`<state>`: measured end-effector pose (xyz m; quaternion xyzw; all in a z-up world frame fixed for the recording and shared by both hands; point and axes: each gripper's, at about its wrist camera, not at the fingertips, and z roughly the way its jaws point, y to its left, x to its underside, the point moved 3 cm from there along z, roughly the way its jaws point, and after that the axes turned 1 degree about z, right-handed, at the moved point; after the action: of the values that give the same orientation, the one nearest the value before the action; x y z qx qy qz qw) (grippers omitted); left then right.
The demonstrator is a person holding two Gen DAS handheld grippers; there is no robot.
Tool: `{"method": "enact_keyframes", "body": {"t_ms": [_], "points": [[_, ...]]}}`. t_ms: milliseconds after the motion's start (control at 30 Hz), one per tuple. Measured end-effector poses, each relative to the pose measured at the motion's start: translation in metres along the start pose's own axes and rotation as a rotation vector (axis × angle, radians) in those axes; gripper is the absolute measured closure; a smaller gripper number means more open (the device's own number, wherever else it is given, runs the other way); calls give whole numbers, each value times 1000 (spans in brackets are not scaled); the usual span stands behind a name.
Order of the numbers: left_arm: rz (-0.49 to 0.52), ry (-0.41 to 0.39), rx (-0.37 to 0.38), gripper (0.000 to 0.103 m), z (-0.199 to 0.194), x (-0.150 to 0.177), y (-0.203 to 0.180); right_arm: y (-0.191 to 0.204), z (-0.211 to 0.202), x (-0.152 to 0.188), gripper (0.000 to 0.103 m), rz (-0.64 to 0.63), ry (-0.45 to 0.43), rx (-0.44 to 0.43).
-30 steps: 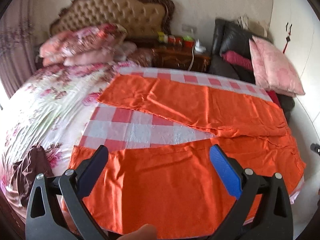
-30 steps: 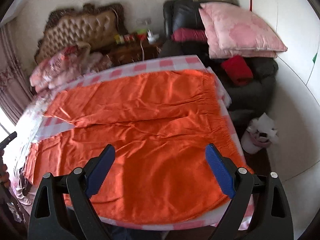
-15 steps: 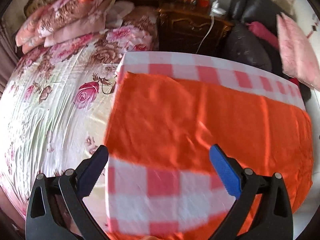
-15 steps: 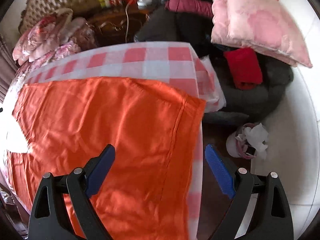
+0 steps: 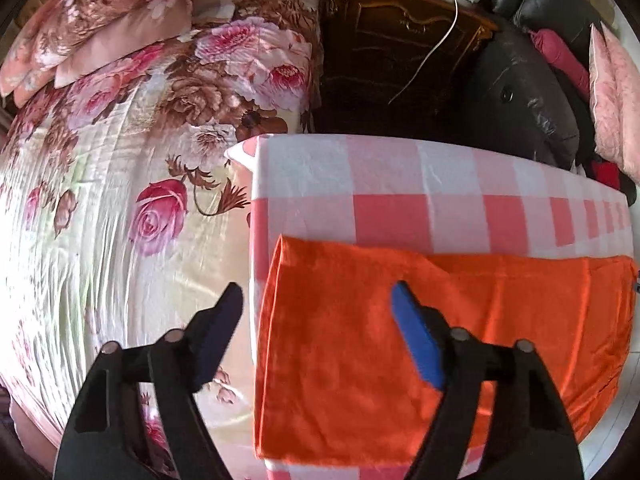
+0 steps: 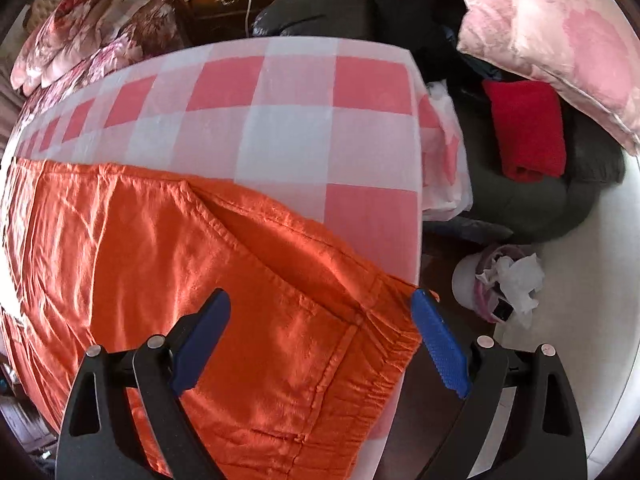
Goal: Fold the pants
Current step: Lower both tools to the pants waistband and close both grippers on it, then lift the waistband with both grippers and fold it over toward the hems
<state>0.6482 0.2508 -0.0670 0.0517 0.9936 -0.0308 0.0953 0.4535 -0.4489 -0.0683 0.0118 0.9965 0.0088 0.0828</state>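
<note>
Your left gripper point(image 5: 316, 308) is closing astride the leg cuff of the orange pants point(image 5: 400, 360), which lie flat on the checked cloth point(image 5: 384, 184); nothing is pinched yet. Take both layers at the hem. Your right gripper point(image 6: 320, 320) hangs wide over the waistband, holding nothing; match its bite.

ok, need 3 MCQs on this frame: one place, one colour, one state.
1. The pants lie on:
A. checked cloth
B. floor
C. armchair

2. The pants' colour:
A. blue
B. orange
C. green

3. The right tool is:
A. shut on the pants
B. open above the waistband
C. holding a pillow

Key: 1 A, the checked cloth shows around the fabric. 2 B, orange in both views. 3 B, the jaws stand apart over the waistband and no pad presses on it.
</note>
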Motion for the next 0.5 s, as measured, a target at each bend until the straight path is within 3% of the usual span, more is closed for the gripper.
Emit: {"method": "enact_keyframes", "body": {"t_ms": [100, 133, 200, 300, 400, 500], "points": [[31, 23, -23, 33, 15, -6, 0, 1, 3, -4, 28, -22, 4, 13], [34, 37, -25, 41, 22, -8, 0, 1, 4, -6, 31, -29, 1, 19], [43, 52, -18, 50, 28, -10, 1, 1, 1, -8, 56, -34, -8, 33], [84, 46, 0, 71, 29, -13, -4, 6, -6, -8, 82, -48, -28, 6], [102, 46, 12, 89, 28, -15, -10, 8, -12, -11, 88, -23, -66, 11], [92, 5, 20, 91, 14, -20, -12, 2, -27, -19, 89, 34, -125, -8]]}}
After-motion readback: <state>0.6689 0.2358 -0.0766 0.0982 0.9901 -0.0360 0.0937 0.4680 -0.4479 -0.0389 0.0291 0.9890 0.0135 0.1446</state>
